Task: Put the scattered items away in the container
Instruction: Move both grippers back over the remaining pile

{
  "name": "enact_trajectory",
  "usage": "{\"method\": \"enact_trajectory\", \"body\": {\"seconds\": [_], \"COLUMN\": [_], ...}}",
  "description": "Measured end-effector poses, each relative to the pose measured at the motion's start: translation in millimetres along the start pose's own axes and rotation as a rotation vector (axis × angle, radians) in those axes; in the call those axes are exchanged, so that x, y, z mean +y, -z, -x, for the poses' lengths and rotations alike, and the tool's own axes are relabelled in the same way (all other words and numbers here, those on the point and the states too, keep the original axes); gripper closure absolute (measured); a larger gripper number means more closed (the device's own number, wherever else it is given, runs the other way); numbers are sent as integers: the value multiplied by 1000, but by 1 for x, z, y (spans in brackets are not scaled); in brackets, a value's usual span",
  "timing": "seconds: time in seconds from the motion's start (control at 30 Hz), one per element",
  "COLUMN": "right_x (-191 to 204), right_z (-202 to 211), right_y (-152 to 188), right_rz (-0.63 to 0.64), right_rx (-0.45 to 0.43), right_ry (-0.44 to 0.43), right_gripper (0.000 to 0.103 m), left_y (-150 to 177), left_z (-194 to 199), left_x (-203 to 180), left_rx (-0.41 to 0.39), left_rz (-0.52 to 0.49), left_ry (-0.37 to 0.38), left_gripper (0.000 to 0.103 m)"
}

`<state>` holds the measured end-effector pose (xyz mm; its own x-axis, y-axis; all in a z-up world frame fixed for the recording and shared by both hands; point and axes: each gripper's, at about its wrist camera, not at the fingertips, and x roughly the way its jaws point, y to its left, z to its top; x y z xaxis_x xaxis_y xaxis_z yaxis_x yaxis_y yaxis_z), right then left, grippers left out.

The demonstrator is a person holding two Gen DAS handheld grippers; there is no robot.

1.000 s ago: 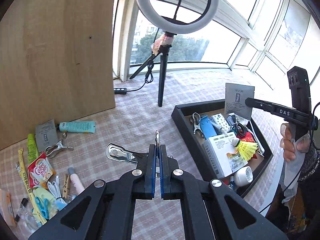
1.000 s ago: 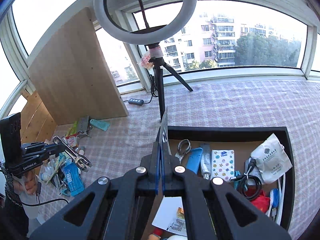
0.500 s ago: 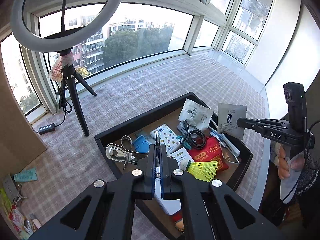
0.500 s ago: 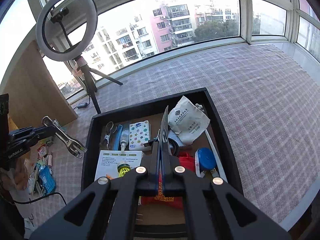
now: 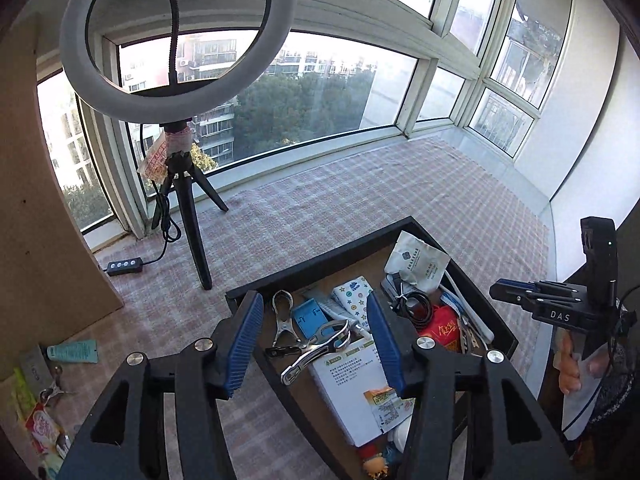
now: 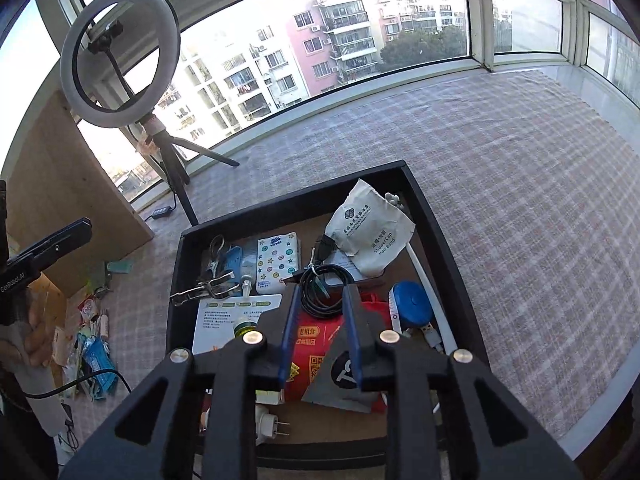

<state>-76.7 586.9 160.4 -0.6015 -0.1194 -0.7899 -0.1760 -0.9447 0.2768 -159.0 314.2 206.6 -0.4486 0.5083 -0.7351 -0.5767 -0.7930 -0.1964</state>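
Checkered cloth (image 5: 360, 208) underlies tray (image 5: 320, 256) (near corner hidden).

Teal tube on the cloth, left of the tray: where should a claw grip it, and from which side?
Grip the teal tube across its flat body, near the middle, coming from above. It lies flat on the checked cloth, long axis roughly sideways in the left wrist view, so the fingers should close on its two long edges. A grey packet lies close beside it, so a top-down approach seems safest.
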Motion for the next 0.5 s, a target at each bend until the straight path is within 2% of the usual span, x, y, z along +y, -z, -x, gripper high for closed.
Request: {"method": "enact_trajectory", "body": {"seconds": [0.27, 0.5], "right_x": [39, 88], "right_z": [-9, -25], "right_y": [4, 14], "right_rz": [76, 198], "right_rx": [13, 55], "right_ry": [-44, -83], "right_gripper": [63, 58], "left_y": [49, 104], "left_z": [25, 49], "left_x": [36, 75], "left_rx": [29, 64], "left_rz": [66, 138], "left_ry": [-62, -142], "left_gripper": [52, 52]}}
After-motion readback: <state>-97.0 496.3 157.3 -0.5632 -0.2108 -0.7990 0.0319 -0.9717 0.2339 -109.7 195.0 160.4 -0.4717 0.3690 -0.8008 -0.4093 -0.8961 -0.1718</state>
